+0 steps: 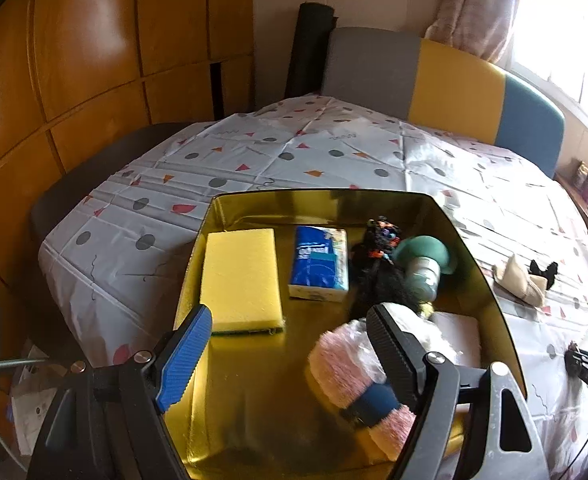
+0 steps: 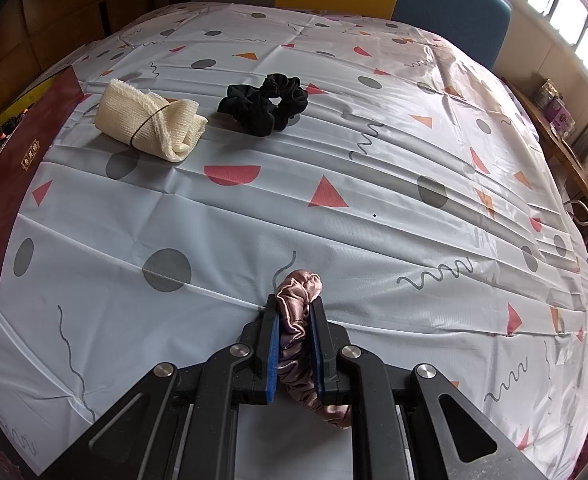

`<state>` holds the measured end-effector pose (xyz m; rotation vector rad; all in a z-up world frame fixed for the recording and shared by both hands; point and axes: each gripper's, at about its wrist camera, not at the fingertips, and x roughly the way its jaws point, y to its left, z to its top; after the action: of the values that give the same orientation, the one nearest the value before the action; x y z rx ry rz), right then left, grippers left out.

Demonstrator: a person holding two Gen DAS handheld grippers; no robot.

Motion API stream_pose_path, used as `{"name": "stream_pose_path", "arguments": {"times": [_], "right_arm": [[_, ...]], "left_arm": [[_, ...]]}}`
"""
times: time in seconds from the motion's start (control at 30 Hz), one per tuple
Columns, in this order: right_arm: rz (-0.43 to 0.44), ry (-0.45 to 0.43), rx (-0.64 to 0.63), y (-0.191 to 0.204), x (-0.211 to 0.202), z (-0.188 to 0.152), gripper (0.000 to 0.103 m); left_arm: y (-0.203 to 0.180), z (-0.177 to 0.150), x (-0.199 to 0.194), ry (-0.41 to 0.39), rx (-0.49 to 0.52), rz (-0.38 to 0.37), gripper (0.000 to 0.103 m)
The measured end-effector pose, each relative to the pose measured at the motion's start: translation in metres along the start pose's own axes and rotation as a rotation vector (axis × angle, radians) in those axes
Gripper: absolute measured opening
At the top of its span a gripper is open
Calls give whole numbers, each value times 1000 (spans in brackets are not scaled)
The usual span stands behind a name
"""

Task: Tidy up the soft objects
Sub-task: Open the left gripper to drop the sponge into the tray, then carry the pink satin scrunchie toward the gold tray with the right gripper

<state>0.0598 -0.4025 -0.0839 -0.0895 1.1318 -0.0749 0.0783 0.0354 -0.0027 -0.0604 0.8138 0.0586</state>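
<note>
Right tool point(image 2: 294, 344) pinches the pink satin scrunchie point(image 2: 298, 320) just above the counter point(image 2: 374, 220); it's light, squashy, slippery, so best gripped across the bunched band. Left tool point(image 1: 290, 344) is spread wide over the gold box point(image 1: 230, 400), holding nothing. Black scrunchie point(image 2: 266, 104) and cream cloth roll point(image 2: 150, 124) wait on the counter.

My right gripper point(image 2: 294, 320) pinches a glossy satin scrunchie point(image 2: 298, 316). Below lies a smooth, creased plastic tablecloth point(image 2: 374, 184). The box point(image 1: 254, 360) at lower centre of my left view has a shiny gold lining.
</note>
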Motion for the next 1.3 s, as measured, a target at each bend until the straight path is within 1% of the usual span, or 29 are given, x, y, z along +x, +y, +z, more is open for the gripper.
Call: {"name": "stream_pose_path", "arguments": {"times": [0.4, 0.73, 0.9, 1.03, 1.3], "right_arm": [[-5, -1, -10, 1, 0, 0, 13], [-13, -4, -17, 4, 0, -1, 13], [-15, -4, -18, 3, 0, -2, 13], [-11, -2, -12, 3, -1, -1, 12], [60, -1, 21, 3, -2, 1, 12]], "left_arm": [[-15, -17, -15, -8, 44, -28, 81], [-51, -37, -40, -55, 218, -81, 81], [-62, -39, -50, -75, 270, -91, 81], [-67, -41, -56, -95, 301, -83, 81], [-67, -41, -67, -123, 315, -76, 81]]}}
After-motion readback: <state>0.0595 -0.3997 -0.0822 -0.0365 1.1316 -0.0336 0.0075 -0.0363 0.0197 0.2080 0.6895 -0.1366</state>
